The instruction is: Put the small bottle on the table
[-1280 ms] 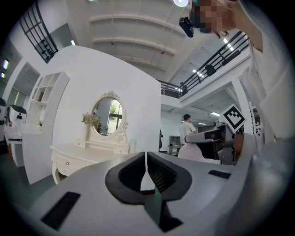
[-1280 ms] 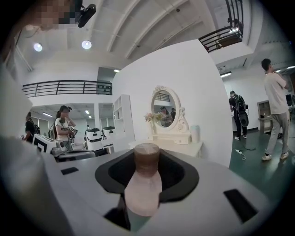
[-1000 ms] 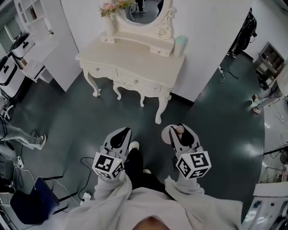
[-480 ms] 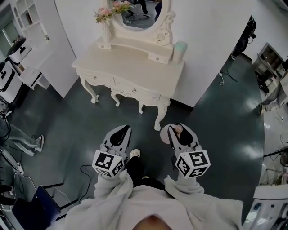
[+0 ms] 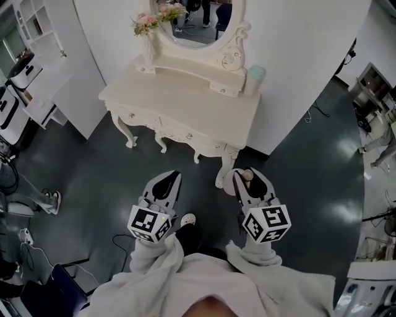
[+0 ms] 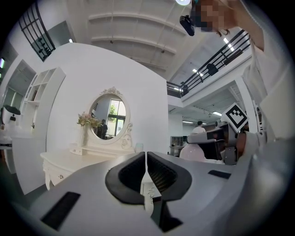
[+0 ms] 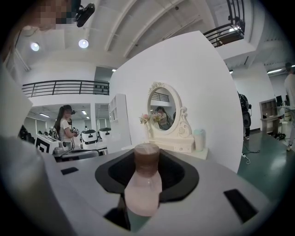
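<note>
A small pale pink bottle (image 7: 144, 189) with a brown cap sits between the jaws of my right gripper (image 7: 146, 179), which is shut on it; in the head view the small bottle (image 5: 246, 178) shows at the tip of the right gripper (image 5: 246, 184). My left gripper (image 5: 166, 187) is shut with nothing in it, its pads (image 6: 154, 173) pressed together. Both grippers hang over the dark floor, short of the white dressing table (image 5: 185, 105), which stands ahead against the white wall. The dressing table (image 7: 182, 148) also appears beyond the bottle.
On the dressing table stand an oval mirror (image 5: 198, 18), a vase of flowers (image 5: 147, 28) at its left and a pale green cylinder (image 5: 253, 80) at its right. White shelves (image 5: 37, 56) stand at far left. Cables (image 5: 117, 235) lie on the floor.
The dressing table has shifted a little nearer and to the right in the head view as the person steps forward. Both grippers keep their pose, the bottle still held.
</note>
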A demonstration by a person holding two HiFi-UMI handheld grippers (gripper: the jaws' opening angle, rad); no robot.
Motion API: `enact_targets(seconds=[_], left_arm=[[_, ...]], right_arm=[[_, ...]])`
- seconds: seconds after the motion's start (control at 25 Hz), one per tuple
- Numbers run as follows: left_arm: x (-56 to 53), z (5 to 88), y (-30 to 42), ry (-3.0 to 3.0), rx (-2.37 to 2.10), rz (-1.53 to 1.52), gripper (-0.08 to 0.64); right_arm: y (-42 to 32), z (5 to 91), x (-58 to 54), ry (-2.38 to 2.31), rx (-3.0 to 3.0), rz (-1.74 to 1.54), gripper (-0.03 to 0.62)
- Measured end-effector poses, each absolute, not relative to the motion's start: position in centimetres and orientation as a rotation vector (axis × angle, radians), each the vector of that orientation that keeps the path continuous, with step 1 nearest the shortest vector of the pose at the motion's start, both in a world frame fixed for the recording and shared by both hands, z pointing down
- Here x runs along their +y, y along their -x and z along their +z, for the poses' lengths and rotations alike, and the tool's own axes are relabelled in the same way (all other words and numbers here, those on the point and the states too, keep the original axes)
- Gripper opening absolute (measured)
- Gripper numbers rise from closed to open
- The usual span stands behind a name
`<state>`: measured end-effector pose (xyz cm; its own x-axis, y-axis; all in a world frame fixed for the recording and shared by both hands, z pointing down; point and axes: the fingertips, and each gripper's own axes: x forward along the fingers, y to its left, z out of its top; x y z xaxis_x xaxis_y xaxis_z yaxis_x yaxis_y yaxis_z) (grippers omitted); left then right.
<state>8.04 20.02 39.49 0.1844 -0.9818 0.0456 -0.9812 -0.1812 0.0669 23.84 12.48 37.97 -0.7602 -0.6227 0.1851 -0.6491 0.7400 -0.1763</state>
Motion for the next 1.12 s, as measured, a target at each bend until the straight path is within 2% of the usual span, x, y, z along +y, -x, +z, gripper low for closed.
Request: enact_targets(seconds=[1.12], left_arm=[[11.1,41.4,2.4,-2.411,-1.831,-0.025,0.028]], right_arm=[[-13.5,38.6,4.1,-1.140,-2.779,0.344,0.155]])
